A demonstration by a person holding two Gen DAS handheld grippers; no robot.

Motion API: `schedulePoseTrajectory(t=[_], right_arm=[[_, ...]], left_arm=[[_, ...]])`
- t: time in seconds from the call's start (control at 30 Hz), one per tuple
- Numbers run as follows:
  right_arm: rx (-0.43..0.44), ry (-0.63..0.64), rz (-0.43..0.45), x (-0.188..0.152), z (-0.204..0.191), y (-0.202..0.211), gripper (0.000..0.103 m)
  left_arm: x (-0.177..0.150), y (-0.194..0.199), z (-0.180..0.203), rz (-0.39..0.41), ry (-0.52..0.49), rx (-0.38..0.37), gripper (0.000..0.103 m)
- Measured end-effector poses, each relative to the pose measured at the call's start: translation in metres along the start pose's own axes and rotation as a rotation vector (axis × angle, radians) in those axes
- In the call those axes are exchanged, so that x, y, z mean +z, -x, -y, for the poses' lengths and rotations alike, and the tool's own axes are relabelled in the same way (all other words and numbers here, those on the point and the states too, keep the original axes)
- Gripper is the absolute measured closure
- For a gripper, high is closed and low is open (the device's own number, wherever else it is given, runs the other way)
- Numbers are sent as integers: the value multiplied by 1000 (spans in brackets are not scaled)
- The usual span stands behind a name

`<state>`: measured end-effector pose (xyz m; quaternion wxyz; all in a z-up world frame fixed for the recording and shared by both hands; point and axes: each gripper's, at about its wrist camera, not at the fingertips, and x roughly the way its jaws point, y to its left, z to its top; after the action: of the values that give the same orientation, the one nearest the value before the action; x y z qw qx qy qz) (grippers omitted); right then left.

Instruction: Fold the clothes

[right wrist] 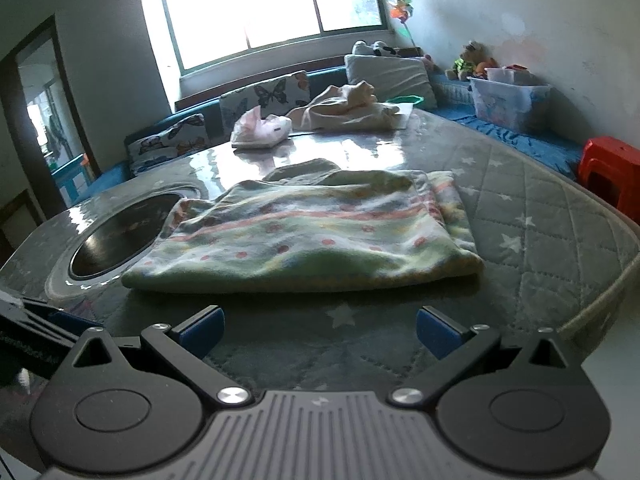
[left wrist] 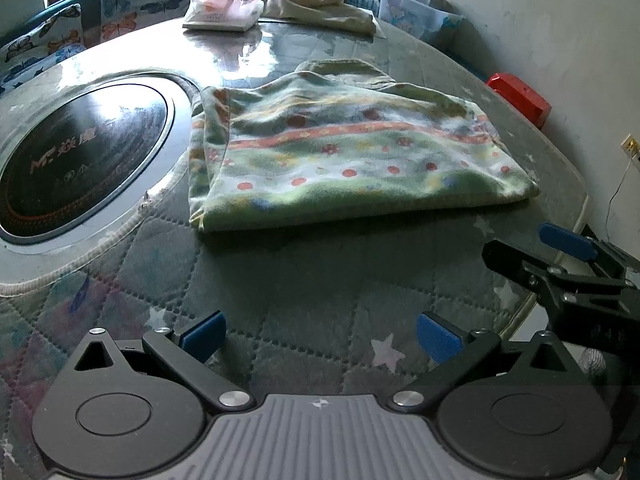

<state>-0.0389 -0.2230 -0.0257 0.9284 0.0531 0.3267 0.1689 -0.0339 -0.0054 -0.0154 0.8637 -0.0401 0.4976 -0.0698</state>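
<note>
We count 2 garments on the table: one folded patterned fleece [left wrist: 344,152] and one cream bundle [left wrist: 320,0] at the far edge. 1 tissue pack [left wrist: 220,10], 1 inset cooktop [left wrist: 76,156], 1 red stool [right wrist: 612,168], 1 clear storage bin [right wrist: 506,100]. 2 grippers: left [left wrist: 320,336], right [right wrist: 320,330]. At least 3 butterfly cushions [right wrist: 264,96].

Left gripper [left wrist: 320,336]: my black linkage arms, blue finger pads [left wrist: 204,334], silver pivot screws, grey ribbed housing.
Right gripper [right wrist: 319,332]: same black, blue, grey build.
</note>
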Motion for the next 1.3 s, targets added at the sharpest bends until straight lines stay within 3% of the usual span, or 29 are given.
schedulePoseTrajectory(t=[0.37,1.3], right_arm=[[-47,-15,-34,-5,8,-6,0],[-134,128,-75,-11,-10,-17,0]], left_arm=[[-1,1,1,-28,-11,7,0],[-7,-2,13,-57,-82,72,0]])
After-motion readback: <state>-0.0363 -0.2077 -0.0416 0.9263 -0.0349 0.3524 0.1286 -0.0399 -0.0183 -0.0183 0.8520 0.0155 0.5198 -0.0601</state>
